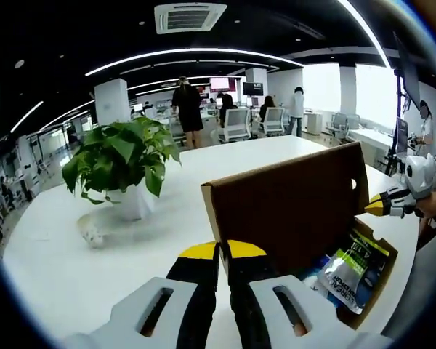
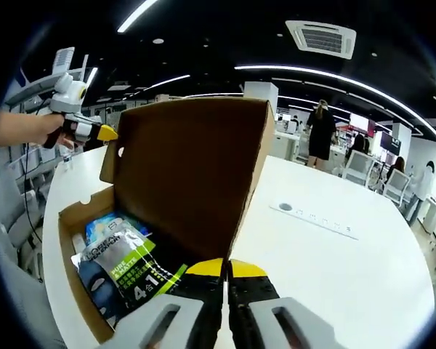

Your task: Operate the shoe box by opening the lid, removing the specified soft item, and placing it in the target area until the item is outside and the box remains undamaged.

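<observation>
A brown cardboard shoe box [image 1: 370, 305] [image 2: 76, 218] lies on the white table with its lid [image 1: 291, 211] [image 2: 189, 167] standing upright. Inside lies a soft silver, green and black pouch [image 1: 352, 273] [image 2: 127, 265] on top of a blue item [image 2: 105, 225]. In the left gripper view my left gripper [image 1: 221, 251] is shut on the lid's near side edge. My right gripper [image 2: 225, 269] is shut on the opposite side edge. Each gripper also appears at the far edge of the lid in the other's view, the right gripper [image 1: 389, 203] and the left gripper [image 2: 94, 132].
A potted green plant [image 1: 120, 156] in a white pot stands on the table [image 1: 73, 254] left of the box. A flush socket strip [image 2: 316, 214] sits in the tabletop beyond the lid. A person's hand [image 2: 22, 127] holds the left gripper. People and office chairs are far behind.
</observation>
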A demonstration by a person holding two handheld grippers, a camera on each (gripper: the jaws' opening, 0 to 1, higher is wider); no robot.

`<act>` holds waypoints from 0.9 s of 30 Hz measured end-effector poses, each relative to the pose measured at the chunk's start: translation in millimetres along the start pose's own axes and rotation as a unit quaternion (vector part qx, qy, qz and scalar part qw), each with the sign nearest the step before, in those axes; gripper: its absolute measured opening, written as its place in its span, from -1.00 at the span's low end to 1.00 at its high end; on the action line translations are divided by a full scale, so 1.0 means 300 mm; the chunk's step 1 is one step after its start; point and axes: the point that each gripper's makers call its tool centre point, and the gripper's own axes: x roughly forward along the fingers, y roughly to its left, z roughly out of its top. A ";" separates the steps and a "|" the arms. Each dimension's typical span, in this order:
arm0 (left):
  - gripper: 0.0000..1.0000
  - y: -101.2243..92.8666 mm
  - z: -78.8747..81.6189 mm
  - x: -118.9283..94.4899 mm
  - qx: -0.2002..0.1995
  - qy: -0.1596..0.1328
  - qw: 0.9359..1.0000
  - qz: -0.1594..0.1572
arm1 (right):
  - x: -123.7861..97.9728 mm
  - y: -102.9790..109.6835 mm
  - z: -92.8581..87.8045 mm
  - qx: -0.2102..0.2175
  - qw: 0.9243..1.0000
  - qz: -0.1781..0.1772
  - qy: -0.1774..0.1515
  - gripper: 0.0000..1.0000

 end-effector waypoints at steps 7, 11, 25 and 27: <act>-0.95 -0.002 -0.011 0.005 0.000 -0.002 1.000 -0.001 | 0.003 -0.001 0.003 -0.006 1.000 -0.003 -0.002 -1.00; -0.86 0.000 -0.064 0.002 -0.002 0.016 1.000 0.000 | 0.004 -0.004 0.002 -0.008 1.000 -0.004 -0.002 -1.00; -0.95 -0.029 -0.256 -0.006 -0.032 0.054 0.998 -0.007 | 0.020 -0.012 0.018 -0.015 1.000 -0.004 0.001 -1.00; -0.98 -0.035 -0.262 0.002 -0.033 0.055 0.998 -0.009 | 0.025 -0.015 0.020 -0.015 1.000 -0.004 0.002 -1.00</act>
